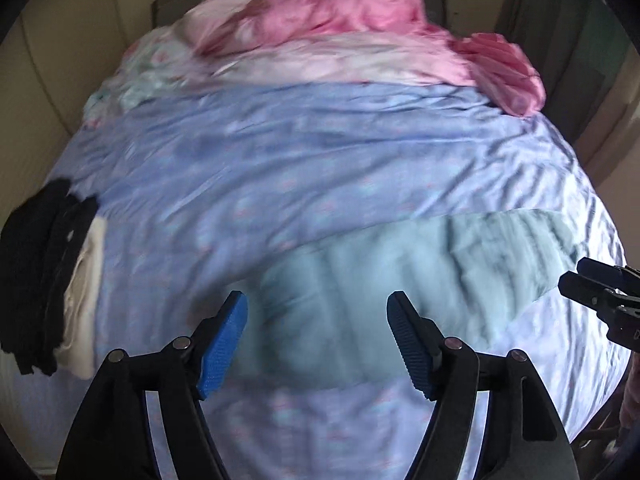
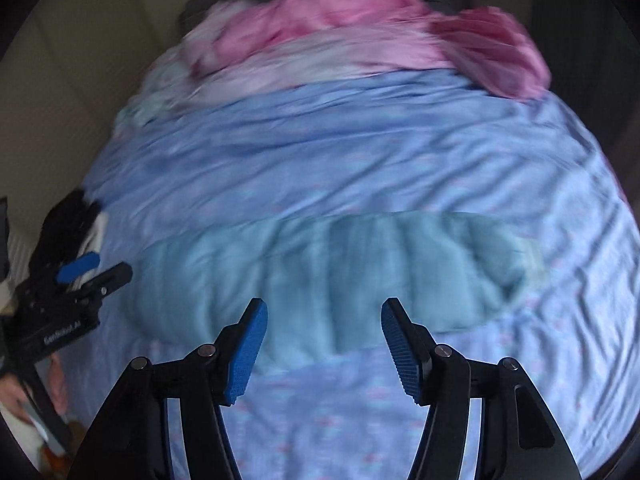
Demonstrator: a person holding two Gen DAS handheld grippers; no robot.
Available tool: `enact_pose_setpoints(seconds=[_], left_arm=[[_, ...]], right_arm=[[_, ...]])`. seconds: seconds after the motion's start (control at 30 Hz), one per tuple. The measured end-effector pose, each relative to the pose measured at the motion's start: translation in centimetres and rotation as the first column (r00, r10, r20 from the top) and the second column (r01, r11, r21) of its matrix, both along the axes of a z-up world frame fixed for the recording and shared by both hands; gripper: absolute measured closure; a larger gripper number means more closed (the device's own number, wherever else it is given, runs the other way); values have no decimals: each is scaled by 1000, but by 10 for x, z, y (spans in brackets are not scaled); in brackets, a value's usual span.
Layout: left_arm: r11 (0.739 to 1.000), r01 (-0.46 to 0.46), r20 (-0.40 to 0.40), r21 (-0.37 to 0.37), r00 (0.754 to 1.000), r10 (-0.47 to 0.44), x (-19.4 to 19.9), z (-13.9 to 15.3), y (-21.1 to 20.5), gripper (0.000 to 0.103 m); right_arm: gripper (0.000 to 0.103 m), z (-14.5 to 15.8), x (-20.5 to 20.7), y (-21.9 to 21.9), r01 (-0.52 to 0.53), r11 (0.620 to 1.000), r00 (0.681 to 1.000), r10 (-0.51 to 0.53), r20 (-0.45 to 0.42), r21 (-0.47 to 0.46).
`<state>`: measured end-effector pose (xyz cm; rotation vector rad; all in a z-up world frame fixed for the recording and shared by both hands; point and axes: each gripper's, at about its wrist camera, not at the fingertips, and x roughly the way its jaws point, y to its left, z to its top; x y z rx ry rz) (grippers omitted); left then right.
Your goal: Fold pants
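Pale teal pants (image 1: 400, 280) lie as a long flat band across the blue bedsheet (image 1: 300, 168), also seen in the right wrist view (image 2: 340, 264). My left gripper (image 1: 316, 320) is open and empty, hovering above the band's left part. My right gripper (image 2: 324, 328) is open and empty, above the band's near edge around its middle. The right gripper also shows at the right edge of the left wrist view (image 1: 576, 280). The left gripper shows at the left of the right wrist view (image 2: 96, 268). Both views are motion-blurred.
A pink and white duvet (image 1: 352, 32) is heaped at the head of the bed. A pile of black clothes (image 1: 36, 272) on a cream garment (image 1: 84, 300) lies at the bed's left edge. Beige walls stand to the left and behind.
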<state>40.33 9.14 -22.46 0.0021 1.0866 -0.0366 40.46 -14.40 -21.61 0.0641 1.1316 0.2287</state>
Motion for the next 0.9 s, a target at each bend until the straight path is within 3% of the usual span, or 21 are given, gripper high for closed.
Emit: enact_pose_setpoints(seconds=[0.2,0.37,0.53,0.63,0.77,0.83,0.9], left_arm=[[997,-11,-67,-75,998,6,15,-29,67,32],[985,150,-66,-91,986,-156,39,-36,67,32],[928,354,-116,-118,923,-367,70,-50,42,32],[904,414,-166,-106,889,-426,85,-67,28,32],[893,434,-210,-122,868,-450,99,-84,14,35],[891,431,-222,-142,864,-453,103,-89,11,43],[892,419,-244,-172,859,-451,105,-96,10,68]], right_arm=[[42,-28,9,68,-59,998,997,59,-50,6],[42,-35,9,88,-33,999,997,32,-65,-14],[42,-42,11,82,57,998,994,-61,-89,-39],[42,-45,9,74,119,992,987,-123,-107,-47],[42,-48,7,67,167,984,977,-174,-123,-61],[42,-50,5,64,183,980,973,-191,-129,-71],[42,-53,4,62,188,979,970,-197,-139,-77]])
